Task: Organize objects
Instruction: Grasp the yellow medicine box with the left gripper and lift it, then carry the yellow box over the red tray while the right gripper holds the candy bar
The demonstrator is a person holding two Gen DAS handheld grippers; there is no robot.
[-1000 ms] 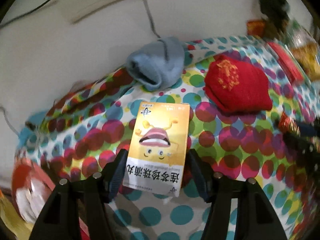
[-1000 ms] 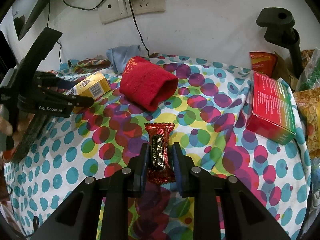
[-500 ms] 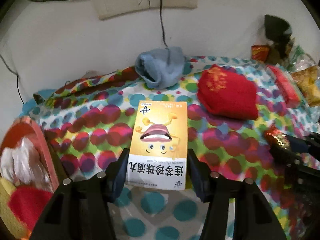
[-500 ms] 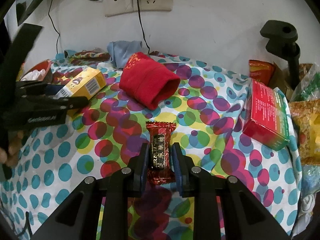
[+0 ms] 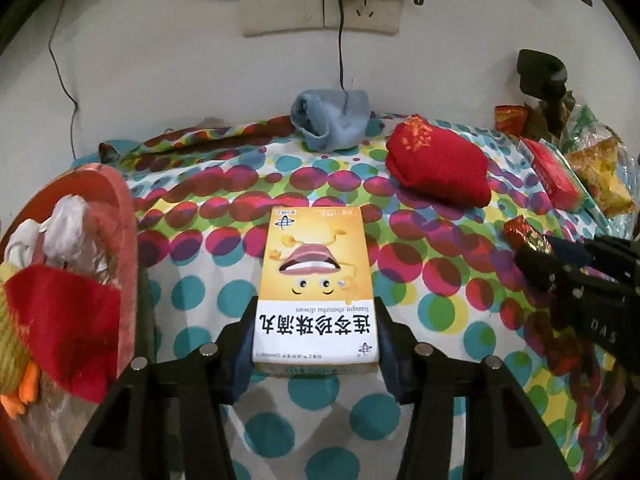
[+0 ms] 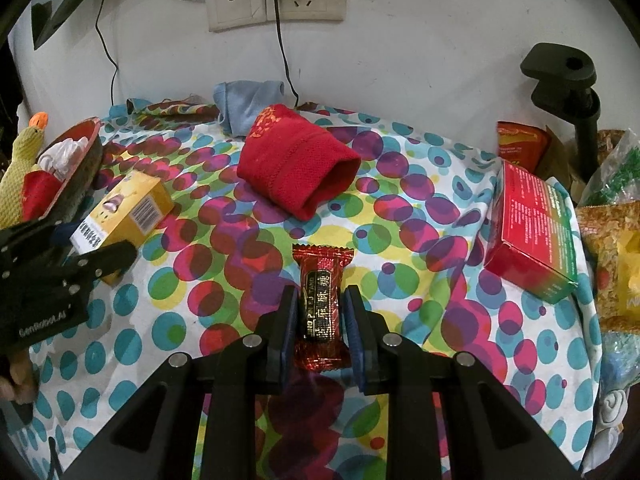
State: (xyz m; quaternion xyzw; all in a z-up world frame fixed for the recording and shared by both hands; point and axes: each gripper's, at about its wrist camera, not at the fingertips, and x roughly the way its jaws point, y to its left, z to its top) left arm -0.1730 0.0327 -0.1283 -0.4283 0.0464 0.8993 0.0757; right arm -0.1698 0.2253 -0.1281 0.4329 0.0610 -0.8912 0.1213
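Note:
A yellow medicine box (image 5: pixel 316 280) with a cartoon face lies on the dotted tablecloth (image 5: pixel 440 312). Its near end sits between the fingers of my left gripper (image 5: pixel 316 308), whose jaws are closing with the pads against the box's sides. The right wrist view shows the same box (image 6: pixel 128 204) and left gripper (image 6: pixel 90 246) at the left. My right gripper (image 6: pixel 321 294) is shut on a red wrapped candy (image 6: pixel 322 264), which lies along the fingers just above the cloth. In the left wrist view that candy (image 5: pixel 524 234) and the right gripper (image 5: pixel 560 256) show at the right.
A rolled red sock (image 6: pixel 296 168) and a blue sock (image 6: pixel 248 100) lie near the wall. A red basket (image 5: pixel 120 216) with a duck toy (image 6: pixel 20 160) stands at the left. A red carton (image 6: pixel 536 236), snack bags (image 6: pixel 612 240) and a black clamp stand (image 6: pixel 568 80) crowd the right.
The left gripper swung round to face the wall squarely, the basket came into view at its left, and its jaws narrowed onto the yellow box. The right gripper stayed put with the candy.

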